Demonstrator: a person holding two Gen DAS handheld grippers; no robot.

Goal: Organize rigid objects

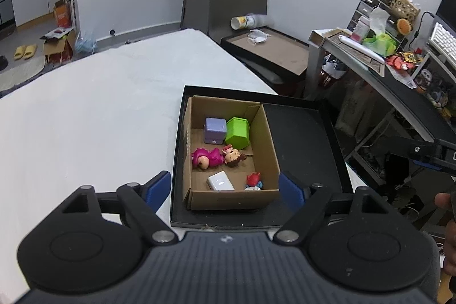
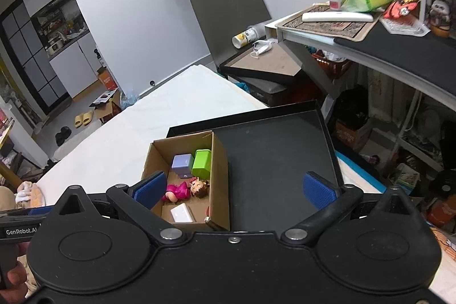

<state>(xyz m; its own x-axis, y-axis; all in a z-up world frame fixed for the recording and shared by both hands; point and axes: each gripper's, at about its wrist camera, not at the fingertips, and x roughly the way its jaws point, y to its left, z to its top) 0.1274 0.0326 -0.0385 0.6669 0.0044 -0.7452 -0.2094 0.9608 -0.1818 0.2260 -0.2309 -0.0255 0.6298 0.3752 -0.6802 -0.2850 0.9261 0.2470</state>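
I see both sets of fingers spread wide, with nothing between the ribbed blue pads: the left gripper (image 1: 226, 185) and right gripper (image 2: 233, 191) hover above the tray. The shallow black tray (image 1: 302, 127) sits at the right edge of the white tabletop (image 1: 99, 110). In its left half stands a corrugated cardboard box (image 1: 268, 138) holding a glossy lilac cube (image 1: 215, 130), green block (image 1: 238, 133), pink figurine (image 1: 206, 158), brown-haired figurine (image 1: 233, 157), smooth white slab (image 1: 221, 183) and small red-capped figure (image 1: 253, 181).

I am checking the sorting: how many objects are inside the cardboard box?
5: purple cube and green block at the far end, pink doll in the middle, white block and small red figure nearest. Nothing seems hidden.
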